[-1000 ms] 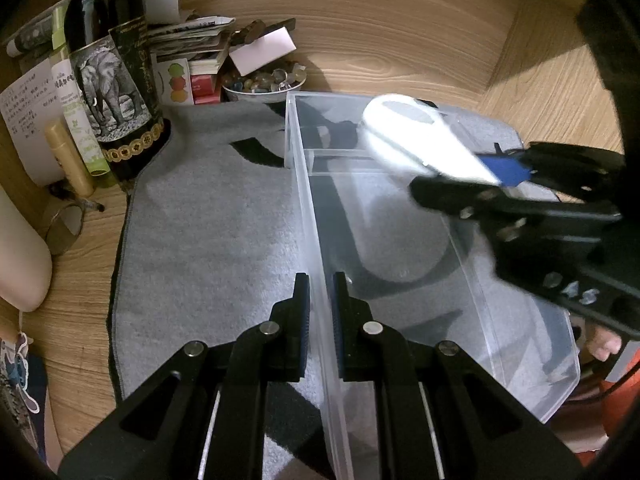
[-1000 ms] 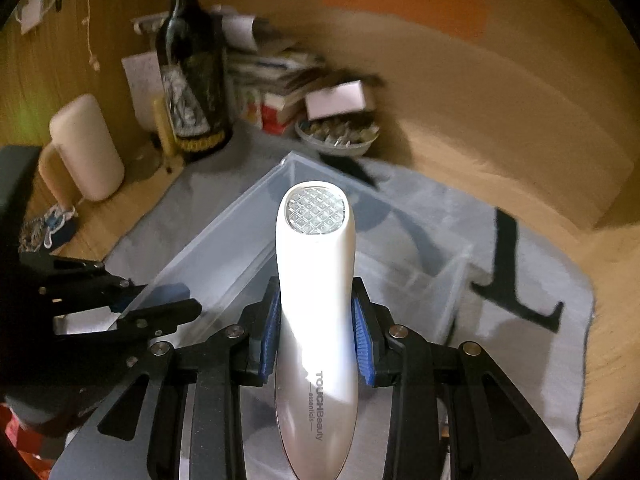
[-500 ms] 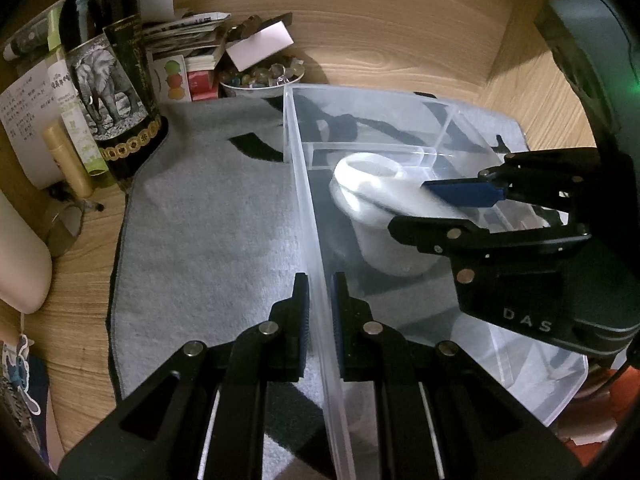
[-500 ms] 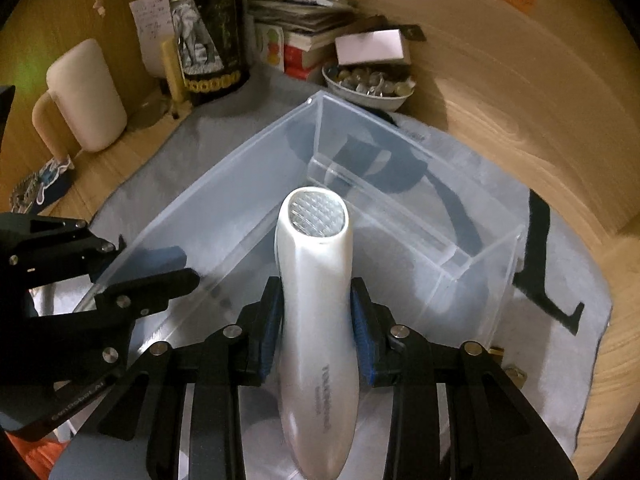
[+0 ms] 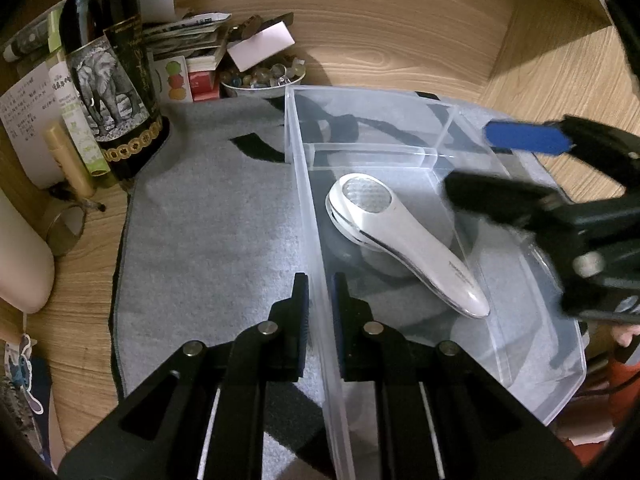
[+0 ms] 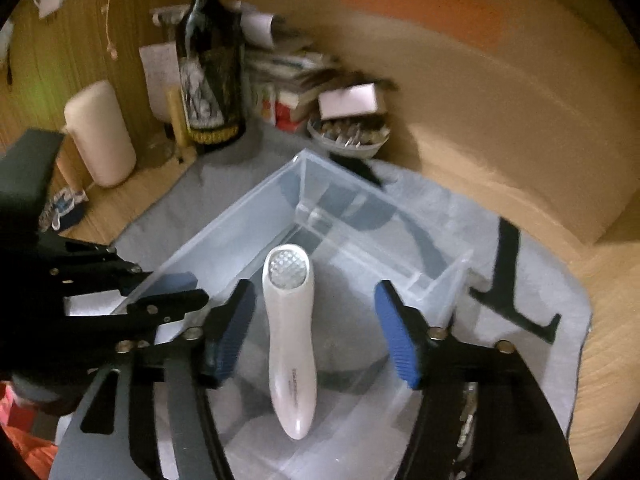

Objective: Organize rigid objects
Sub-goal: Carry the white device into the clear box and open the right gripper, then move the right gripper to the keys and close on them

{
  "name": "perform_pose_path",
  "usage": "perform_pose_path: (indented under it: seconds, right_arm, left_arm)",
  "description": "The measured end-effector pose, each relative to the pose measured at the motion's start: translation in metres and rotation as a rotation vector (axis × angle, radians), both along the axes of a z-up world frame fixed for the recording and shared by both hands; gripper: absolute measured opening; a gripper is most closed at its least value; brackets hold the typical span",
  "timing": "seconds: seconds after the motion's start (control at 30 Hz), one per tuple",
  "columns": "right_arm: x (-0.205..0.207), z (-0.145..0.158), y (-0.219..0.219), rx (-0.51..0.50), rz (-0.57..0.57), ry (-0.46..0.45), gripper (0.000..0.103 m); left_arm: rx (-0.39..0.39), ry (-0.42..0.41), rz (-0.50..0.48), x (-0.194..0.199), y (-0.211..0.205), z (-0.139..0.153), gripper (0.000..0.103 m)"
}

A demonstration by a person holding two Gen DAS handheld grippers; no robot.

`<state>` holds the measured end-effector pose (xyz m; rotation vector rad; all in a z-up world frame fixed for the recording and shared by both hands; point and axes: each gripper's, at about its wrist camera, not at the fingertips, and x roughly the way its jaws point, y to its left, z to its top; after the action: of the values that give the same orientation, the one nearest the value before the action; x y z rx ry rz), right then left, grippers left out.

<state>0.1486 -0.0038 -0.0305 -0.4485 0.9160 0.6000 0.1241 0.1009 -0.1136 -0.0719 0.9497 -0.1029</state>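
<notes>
- The white handheld device (image 5: pixel 404 240) (image 6: pixel 290 334) lies flat on the floor of the clear plastic bin (image 5: pixel 560 396) (image 6: pixel 224 232), in the large compartment, its faceted round head toward the inner divider (image 5: pixel 372 156) (image 6: pixel 360 248) and its narrow tail toward the bin's near end.
- Nothing grips the device; it rests free, closer to the bin's left long wall than to the right one.
- The right gripper (image 6: pixel 316 326) (image 5: pixel 508 168) hovers over the bin with its blue-padded fingers (image 6: pixel 394 340) spread wide, one on either side of the device and clear of it.
- The left gripper (image 5: pixel 320 308) (image 6: pixel 160 292) is pinched on the bin's left long wall, one finger outside and one inside; whether the pads press hard on the plastic is hard to judge.
- The bin sits on a grey mat (image 5: pixel 208 240) (image 6: pixel 520 280) with black markings, spread on a wooden desk (image 5: pixel 560 80) (image 6: pixel 600 340).
- Past the mat's far left corner stands a dark bottle (image 5: pixel 112 80) (image 6: pixel 210 80) with an elephant label.
- Just beyond the bin's far left corner is a small bowl (image 5: pixel 260 80) (image 6: pixel 348 136) of glassy beads, with a stack of books and papers (image 5: pixel 188 44) (image 6: pixel 288 76) behind it.
- A pale rounded cylinder (image 5: pixel 20 264) (image 6: pixel 100 132) lies at the desk's left edge.
</notes>
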Motion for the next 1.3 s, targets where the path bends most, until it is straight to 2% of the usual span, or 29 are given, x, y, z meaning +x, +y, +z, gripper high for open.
perform_pose_path:
  seconds: [0.23, 0.47, 0.67, 0.97, 1.3]
  right_arm:
    - [0.005, 0.027, -0.037, 0.031, -0.084, -0.084, 0.071]
    - [0.021, 0.030, -0.086, 0.018, -0.224, -0.087, 0.071]
    - [0.032, 0.008, -0.118, -0.031, -0.317, -0.044, 0.071]
    - [0.041, -0.029, -0.142, -0.002, -0.379, 0.067, 0.070]
    - [0.040, -0.049, -0.155, -0.020, -0.394, 0.121, 0.048]
  left_arm:
    - [0.009, -0.001, 0.002, -0.002, -0.001, 0.001, 0.012]
    - [0.008, 0.007, 0.008, 0.000, -0.002, 0.001, 0.012]
    - [0.010, 0.017, 0.010, 0.002, -0.003, -0.001, 0.012]
    - [0.019, 0.028, 0.010, 0.004, -0.003, -0.002, 0.012]
    - [0.025, 0.044, 0.015, 0.003, -0.004, -0.005, 0.012]
